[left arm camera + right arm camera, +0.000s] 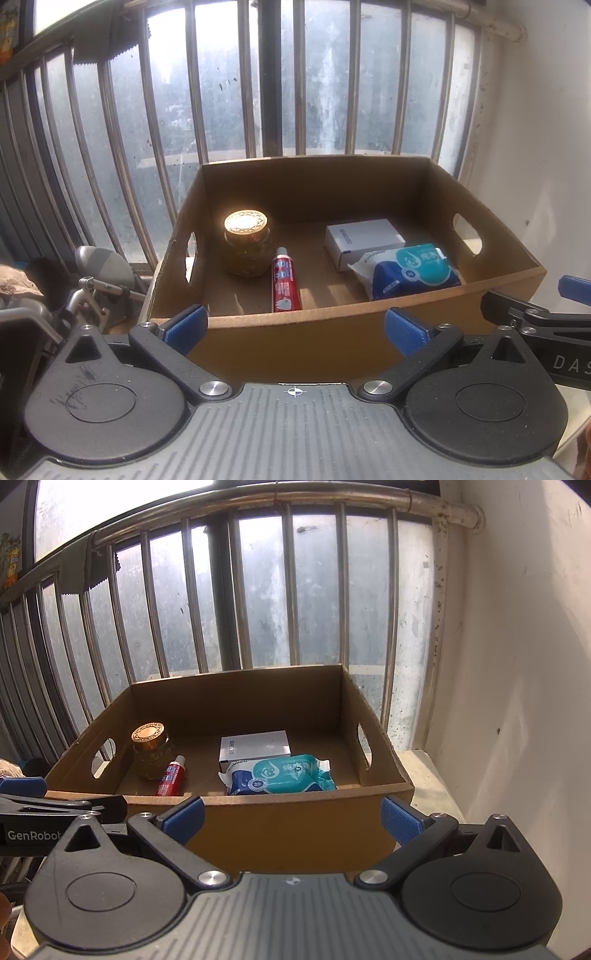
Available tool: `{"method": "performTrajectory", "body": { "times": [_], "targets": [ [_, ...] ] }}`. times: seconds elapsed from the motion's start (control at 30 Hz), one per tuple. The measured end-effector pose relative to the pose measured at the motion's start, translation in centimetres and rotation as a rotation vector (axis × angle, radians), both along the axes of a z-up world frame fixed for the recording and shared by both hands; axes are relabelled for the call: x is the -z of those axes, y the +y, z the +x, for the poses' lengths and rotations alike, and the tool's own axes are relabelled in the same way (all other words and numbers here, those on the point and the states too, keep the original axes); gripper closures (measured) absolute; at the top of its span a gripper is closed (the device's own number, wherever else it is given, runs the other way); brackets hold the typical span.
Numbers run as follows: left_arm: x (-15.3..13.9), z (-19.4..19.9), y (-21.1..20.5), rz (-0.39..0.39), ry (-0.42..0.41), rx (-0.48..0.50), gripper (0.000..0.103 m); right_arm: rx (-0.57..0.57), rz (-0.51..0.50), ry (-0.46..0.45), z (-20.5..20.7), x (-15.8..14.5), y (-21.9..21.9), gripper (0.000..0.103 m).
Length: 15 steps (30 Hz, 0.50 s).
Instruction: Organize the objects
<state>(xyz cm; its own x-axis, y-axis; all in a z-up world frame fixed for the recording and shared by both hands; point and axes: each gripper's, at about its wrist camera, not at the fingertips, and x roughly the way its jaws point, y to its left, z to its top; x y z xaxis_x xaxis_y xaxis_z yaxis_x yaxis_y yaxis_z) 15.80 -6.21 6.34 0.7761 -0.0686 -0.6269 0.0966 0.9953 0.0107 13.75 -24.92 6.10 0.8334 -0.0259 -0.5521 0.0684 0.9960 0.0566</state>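
An open cardboard box (295,339) with handle holes holds a glass jar with a gold lid (246,242), a red toothpaste tube (285,282), a white carton (364,236) and a blue-green wipes pack (413,269). The same box (295,830), jar (151,753), tube (171,775), carton (255,747) and wipes pack (280,773) show in the right wrist view. My left gripper (295,328) is open and empty in front of the box's near wall. My right gripper (291,818) is open and empty, also before the near wall.
Metal window bars (240,92) stand right behind the box. A white wall (517,664) rises at the right. A ledge (424,771) carries the box. Metal clutter (96,291) lies to the left of the box.
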Motion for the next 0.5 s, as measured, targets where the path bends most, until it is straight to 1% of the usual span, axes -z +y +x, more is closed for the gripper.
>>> {"method": "performTrajectory", "body": {
  "times": [0.5],
  "targets": [
    [0.13,-0.15,0.19,-0.010,0.013,-0.001,0.001,0.005,0.013,0.012,-0.12,0.23,0.01,0.000]
  ]
}}
